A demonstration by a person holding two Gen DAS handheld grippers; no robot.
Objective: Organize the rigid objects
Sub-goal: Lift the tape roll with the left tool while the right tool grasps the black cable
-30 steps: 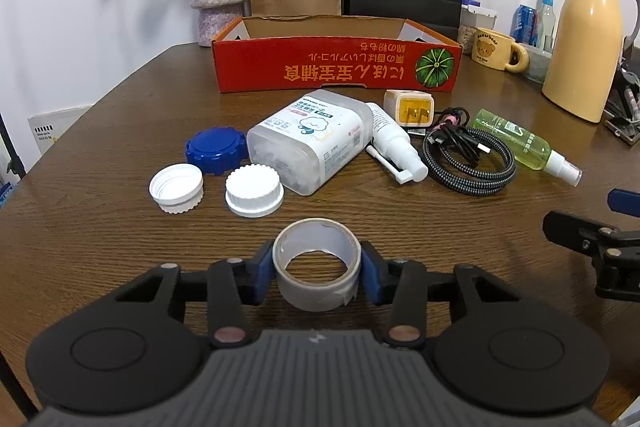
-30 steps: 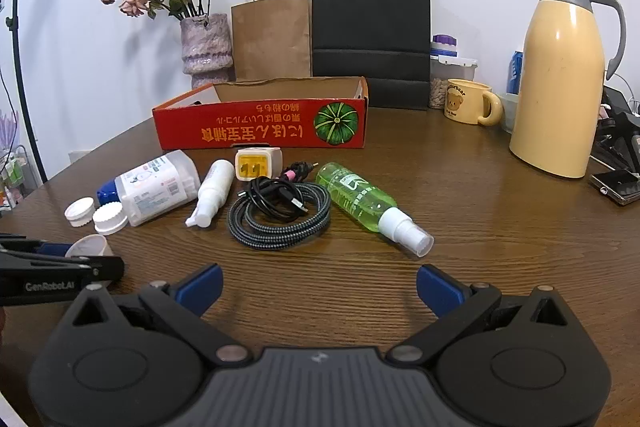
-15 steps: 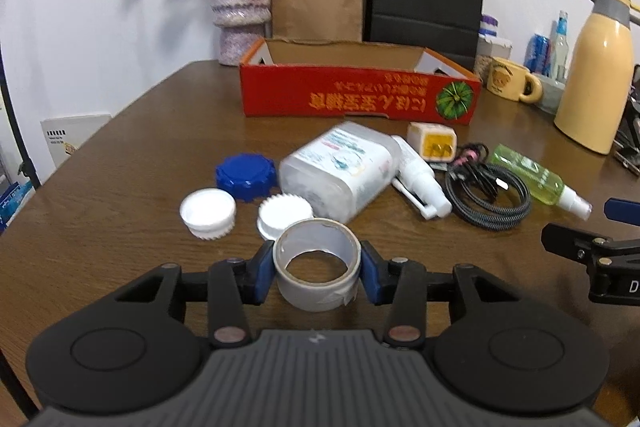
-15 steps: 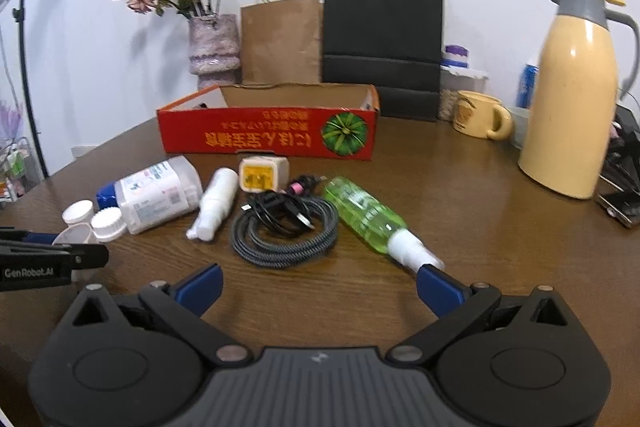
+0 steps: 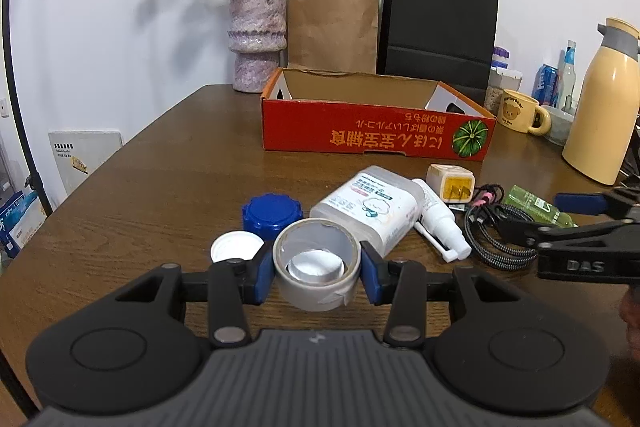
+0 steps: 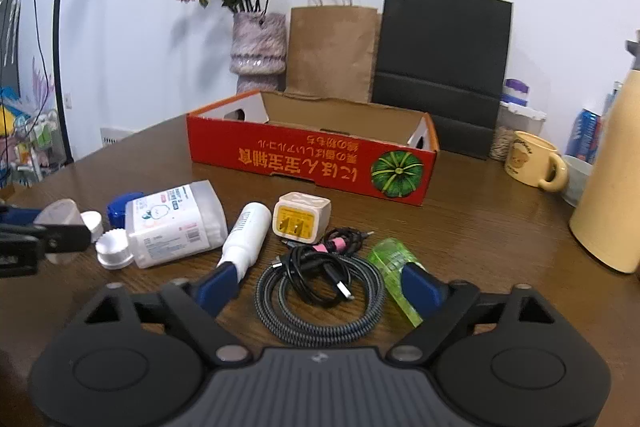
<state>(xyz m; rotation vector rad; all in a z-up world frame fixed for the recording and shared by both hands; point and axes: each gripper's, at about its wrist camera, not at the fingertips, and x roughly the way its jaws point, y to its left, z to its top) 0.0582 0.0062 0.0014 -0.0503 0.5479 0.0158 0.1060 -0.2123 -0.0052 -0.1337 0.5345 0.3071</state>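
While left gripper (image 5: pixel 317 271) clamps tape roll (image 5: pixel 316 267), table (image 5: pixel 160 187) L edge bare.

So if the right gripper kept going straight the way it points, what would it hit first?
Most likely the coiled cable, lying between the right gripper's open jaws. Depth is unclear.

White wall (image 5: pixel 100 27) (plain), wooden table (image 5: pixel 160 187)
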